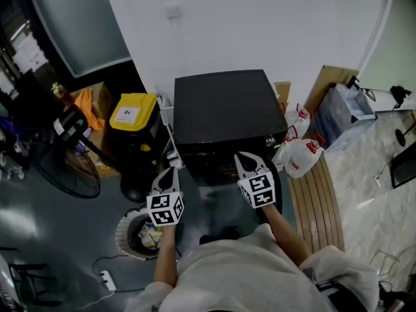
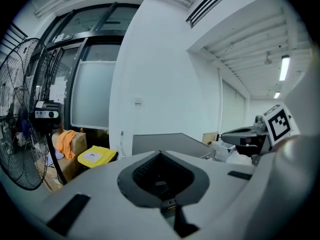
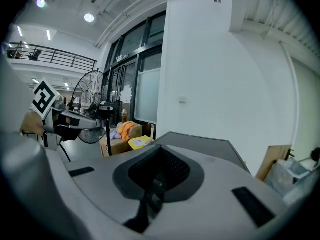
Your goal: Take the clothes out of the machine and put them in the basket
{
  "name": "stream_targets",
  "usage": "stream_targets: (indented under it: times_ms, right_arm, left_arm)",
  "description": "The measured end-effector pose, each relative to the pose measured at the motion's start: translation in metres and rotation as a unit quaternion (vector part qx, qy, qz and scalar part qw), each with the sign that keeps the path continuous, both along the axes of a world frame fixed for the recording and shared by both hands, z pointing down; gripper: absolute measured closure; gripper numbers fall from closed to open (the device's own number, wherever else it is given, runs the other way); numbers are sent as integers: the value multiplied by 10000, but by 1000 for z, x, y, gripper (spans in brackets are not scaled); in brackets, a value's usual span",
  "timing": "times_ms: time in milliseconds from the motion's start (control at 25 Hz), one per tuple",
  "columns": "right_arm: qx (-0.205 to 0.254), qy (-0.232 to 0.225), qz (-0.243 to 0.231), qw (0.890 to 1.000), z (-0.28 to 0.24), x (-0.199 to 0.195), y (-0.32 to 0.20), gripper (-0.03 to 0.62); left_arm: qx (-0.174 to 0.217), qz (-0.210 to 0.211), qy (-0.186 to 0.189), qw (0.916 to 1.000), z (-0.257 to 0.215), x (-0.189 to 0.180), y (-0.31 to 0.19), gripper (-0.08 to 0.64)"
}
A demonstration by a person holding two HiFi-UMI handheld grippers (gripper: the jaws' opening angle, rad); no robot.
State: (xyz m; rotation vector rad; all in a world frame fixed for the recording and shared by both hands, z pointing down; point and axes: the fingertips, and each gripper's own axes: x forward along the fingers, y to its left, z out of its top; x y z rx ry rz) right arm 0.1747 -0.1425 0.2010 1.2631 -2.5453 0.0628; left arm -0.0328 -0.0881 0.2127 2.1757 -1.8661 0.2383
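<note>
Black machine [image 1: 227, 112], door unclear; basket [image 1: 121, 231] on floor [image 1: 45, 223] holds something colourful. Left gripper [image 1: 170, 171], right gripper [image 1: 244, 158] both closed, empty. Unloading seemingly mostly ahead.

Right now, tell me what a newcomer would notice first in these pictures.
The black machine fills the middle of the head view. Just in front of it the left gripper and the right gripper are held side by side, both shut and empty. A yellow-lidded bin stands at the machine's left, and a round basket sits at lower left.
</note>
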Motion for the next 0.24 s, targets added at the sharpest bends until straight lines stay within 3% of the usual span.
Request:
stream_targets:
  times_ms: [240]
  right_arm:
    - [92, -9, -30, 10000, 1, -4, -3, 571]
  left_arm:
    - [-12, 30, -36, 10000, 2, -1, -4, 543]
